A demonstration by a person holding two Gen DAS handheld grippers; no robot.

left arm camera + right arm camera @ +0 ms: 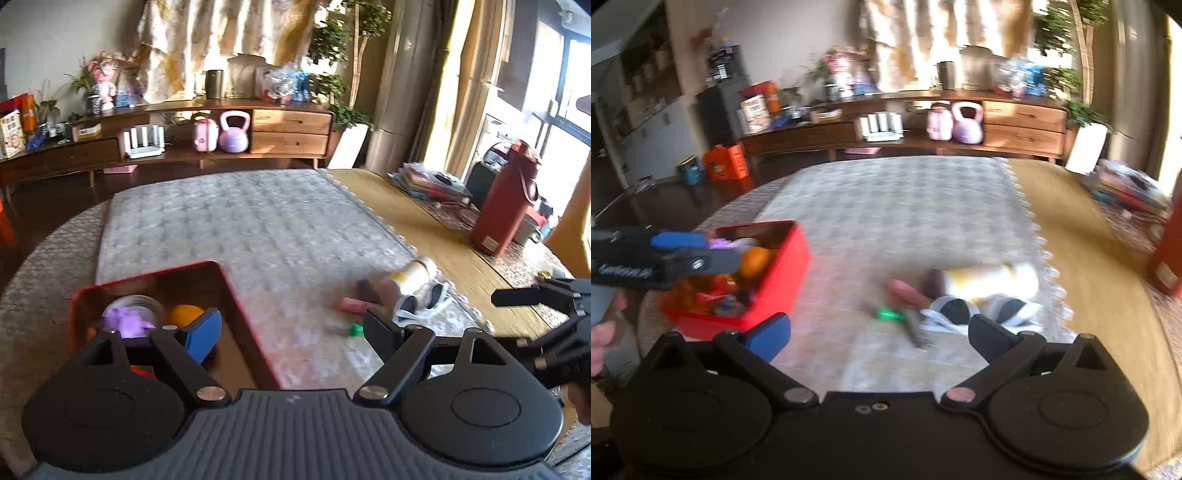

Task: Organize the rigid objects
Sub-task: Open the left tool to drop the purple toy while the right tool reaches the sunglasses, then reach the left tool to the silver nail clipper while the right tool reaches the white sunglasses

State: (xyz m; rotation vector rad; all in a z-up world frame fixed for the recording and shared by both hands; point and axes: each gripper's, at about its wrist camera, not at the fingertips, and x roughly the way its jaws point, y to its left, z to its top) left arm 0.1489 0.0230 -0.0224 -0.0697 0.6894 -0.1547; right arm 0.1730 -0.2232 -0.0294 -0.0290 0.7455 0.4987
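Over the red box (236,291), the left gripper (291,328) gapes wide, empty; right gripper (879,332) likewise spread, holding nothing; no writing is legible.

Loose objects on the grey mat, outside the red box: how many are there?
5: a yellow-white cylinder, a dark purple piece and a pink block beside it, white sunglasses, and a small green piece nearer. Blur may hide others.
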